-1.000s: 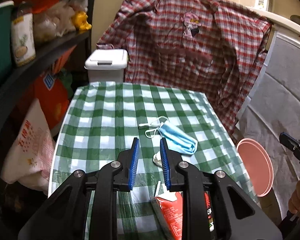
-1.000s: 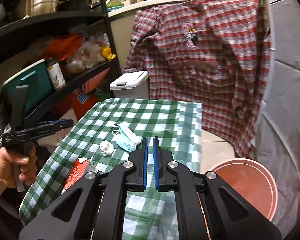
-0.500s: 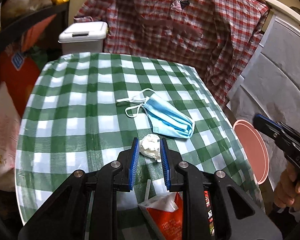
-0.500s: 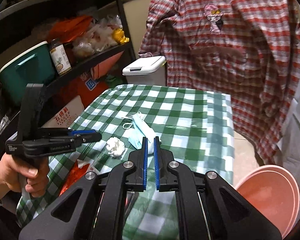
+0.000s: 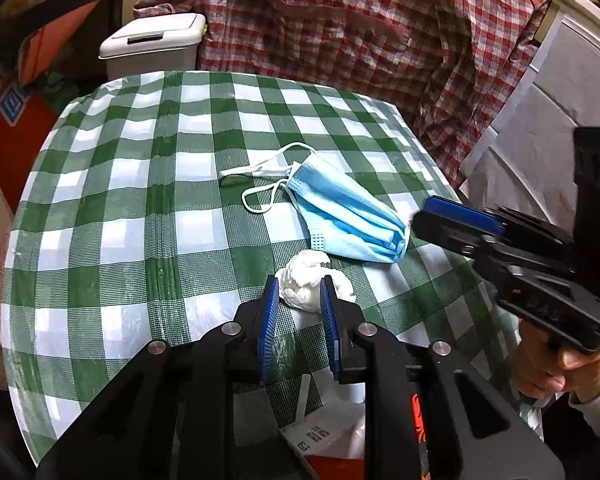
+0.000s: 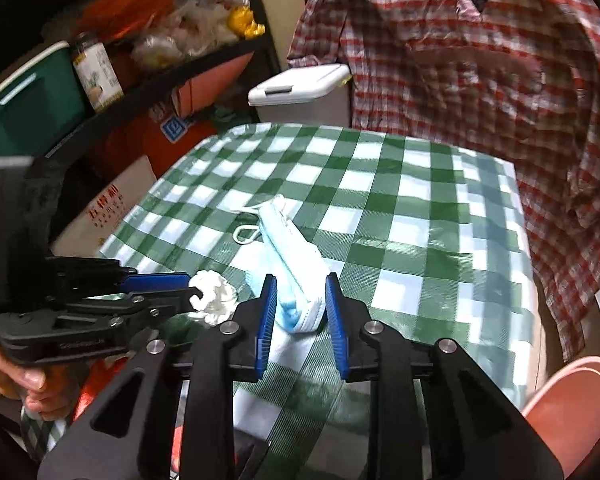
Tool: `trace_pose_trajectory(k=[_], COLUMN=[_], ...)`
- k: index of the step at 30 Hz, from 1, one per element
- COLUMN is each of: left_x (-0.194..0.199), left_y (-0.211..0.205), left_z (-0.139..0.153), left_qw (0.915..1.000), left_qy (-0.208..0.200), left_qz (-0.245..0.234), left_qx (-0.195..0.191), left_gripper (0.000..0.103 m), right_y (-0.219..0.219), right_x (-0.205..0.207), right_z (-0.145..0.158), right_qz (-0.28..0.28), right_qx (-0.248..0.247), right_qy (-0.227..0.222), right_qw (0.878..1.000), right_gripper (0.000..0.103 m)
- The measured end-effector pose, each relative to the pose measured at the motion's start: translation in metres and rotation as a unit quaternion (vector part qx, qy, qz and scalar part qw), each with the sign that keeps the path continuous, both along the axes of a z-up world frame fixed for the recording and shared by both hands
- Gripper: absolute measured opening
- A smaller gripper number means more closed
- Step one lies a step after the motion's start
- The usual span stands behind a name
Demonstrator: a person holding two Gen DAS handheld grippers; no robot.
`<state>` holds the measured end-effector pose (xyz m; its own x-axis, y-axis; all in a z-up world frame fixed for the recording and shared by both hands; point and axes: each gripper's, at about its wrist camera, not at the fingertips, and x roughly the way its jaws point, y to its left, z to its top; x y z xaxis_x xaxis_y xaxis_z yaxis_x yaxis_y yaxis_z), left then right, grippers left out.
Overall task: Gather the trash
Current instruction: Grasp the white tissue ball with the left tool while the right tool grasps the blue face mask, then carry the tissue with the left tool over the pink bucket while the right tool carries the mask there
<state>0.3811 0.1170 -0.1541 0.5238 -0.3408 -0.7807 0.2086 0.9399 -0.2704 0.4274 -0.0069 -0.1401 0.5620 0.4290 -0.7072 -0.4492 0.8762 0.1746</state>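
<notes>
A crumpled white tissue (image 5: pixel 306 282) lies on the green checked table (image 5: pixel 140 184). My left gripper (image 5: pixel 300 292) is open with its jaws on either side of the tissue. A blue face mask (image 5: pixel 348 216) lies just beyond it. In the right wrist view my right gripper (image 6: pixel 300 292) is open and straddles the near end of the mask (image 6: pixel 296 256); the tissue (image 6: pixel 216 296) is at its left by the left gripper's fingertips (image 6: pixel 160 282). A red and white carton (image 5: pixel 332 436) lies under the left gripper, mostly hidden.
A pink bin (image 6: pixel 572 412) stands on the floor right of the table. A white lidded bin (image 5: pixel 152 46) stands behind the table. A checked shirt (image 5: pixel 380 32) hangs at the back. Loaded shelves (image 6: pixel 100 80) line the left side.
Both grippers moved forward and down over the table. The right gripper opened and now straddles the mask. The left gripper closed in on the tissue.
</notes>
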Motion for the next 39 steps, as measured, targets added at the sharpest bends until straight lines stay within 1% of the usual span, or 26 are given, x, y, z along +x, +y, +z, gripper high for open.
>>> trace_pose_trajectory(k=[3,6,7,9,11,15,22,26,31,34,39], left_x=[0.001,0.002,0.001,0.002,0.002,0.000,-0.007,-0.016,-0.029,-0.038,-0.063], left_y=[0.000,0.000,-0.001,-0.001,0.001,0.004,0.006,0.007,0.012,0.017,0.020], left_z=[0.000,0.004,0.006,0.008,0.011,0.017,0.036,0.050,0.071,0.086,0.118], left_qw=[1.0000,1.0000,1.0000,0.9999,0.9998,0.9997,0.9991,0.9984,0.9963,0.9947,0.9898], left_qy=[0.000,-0.004,-0.008,-0.008,-0.009,-0.017,-0.036,-0.051,-0.075,-0.089,-0.122], left_qz=[0.002,0.001,0.001,0.004,0.009,0.013,0.019,0.021,0.037,0.050,0.073], left_qx=[0.004,0.003,0.006,0.013,0.015,0.008,0.007,0.014,0.019,0.012,0.006], left_gripper=[0.021,0.010,0.006,0.002,0.001,0.000,0.000,0.000,0.000,0.000,0.000], right_y=[0.004,0.004,0.005,0.007,0.008,0.003,-0.012,-0.020,-0.030,-0.033,-0.046], right_x=[0.009,0.013,0.013,0.010,0.008,0.006,-0.005,-0.016,-0.042,-0.060,-0.095], right_z=[-0.010,-0.017,-0.017,-0.016,-0.014,-0.004,0.026,0.044,0.072,0.089,0.126], right_qz=[-0.006,-0.005,-0.002,0.000,0.000,-0.013,-0.033,-0.042,-0.049,-0.054,-0.061], right_qx=[-0.012,-0.015,-0.017,-0.023,-0.029,-0.029,-0.022,-0.019,-0.010,-0.008,-0.004], right_qy=[0.010,0.019,0.019,0.011,0.004,-0.004,-0.026,-0.042,-0.068,-0.085,-0.117], right_qw=[1.000,1.000,1.000,1.000,1.000,0.999,0.999,0.998,0.996,0.995,0.991], right_gripper=[0.026,0.023,0.016,0.012,0.010,0.009,0.008,0.008,0.008,0.008,0.008])
